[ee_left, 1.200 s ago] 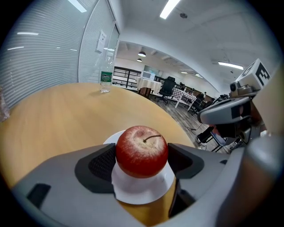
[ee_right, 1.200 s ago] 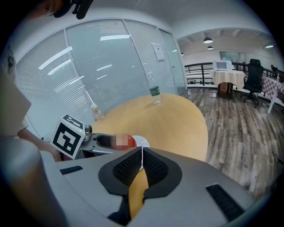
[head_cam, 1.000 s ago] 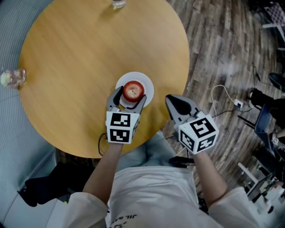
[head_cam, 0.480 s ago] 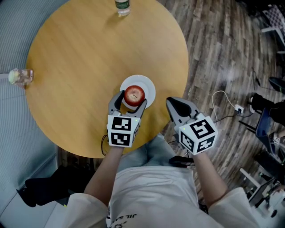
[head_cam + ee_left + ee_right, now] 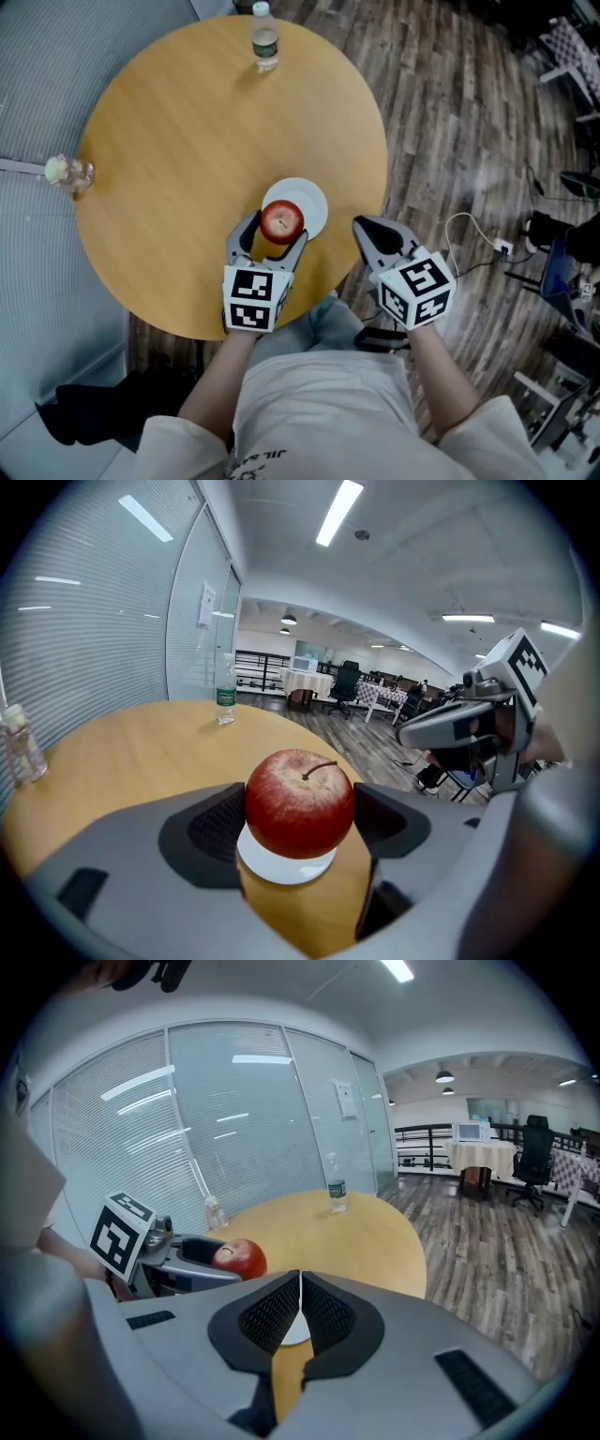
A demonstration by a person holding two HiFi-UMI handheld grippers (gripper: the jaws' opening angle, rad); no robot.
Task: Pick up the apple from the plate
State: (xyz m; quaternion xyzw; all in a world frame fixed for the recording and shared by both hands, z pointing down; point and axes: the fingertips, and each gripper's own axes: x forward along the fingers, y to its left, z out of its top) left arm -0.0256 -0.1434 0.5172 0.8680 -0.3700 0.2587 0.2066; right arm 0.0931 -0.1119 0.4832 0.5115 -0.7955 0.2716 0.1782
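1. At the 5 o'clock edge of the round wooden worktop, in the head view, both tools and the task's things are gathered.
2. The left tool reaches in from 6 o'clock and is clenched on the apple. In the left gripper view, its ribbed pads press the fruit's flanks at 9 and 3 o'clock.
3. The right tool hangs past the worktop's rim, at 3 o'clock from the plate. Its jaws are pressed together on nothing.
4. The white plate lies flat on the wood and appears otherwise bare.
5. The red apple is between the left tool's jaws, stem up, over the plate's 7 o'clock rim. It seems raised just off the plate, though contact underneath cannot be ruled out.
6. Handling, as a judgement:
   - The apple is firm, fairly heavy for its size, and smooth-skinned, so it may roll or slip.
   - It would bruise under hard pressure.
   - Holding it across the widest girth, as here, suits it best, with moderate squeeze and the stem kept upright.
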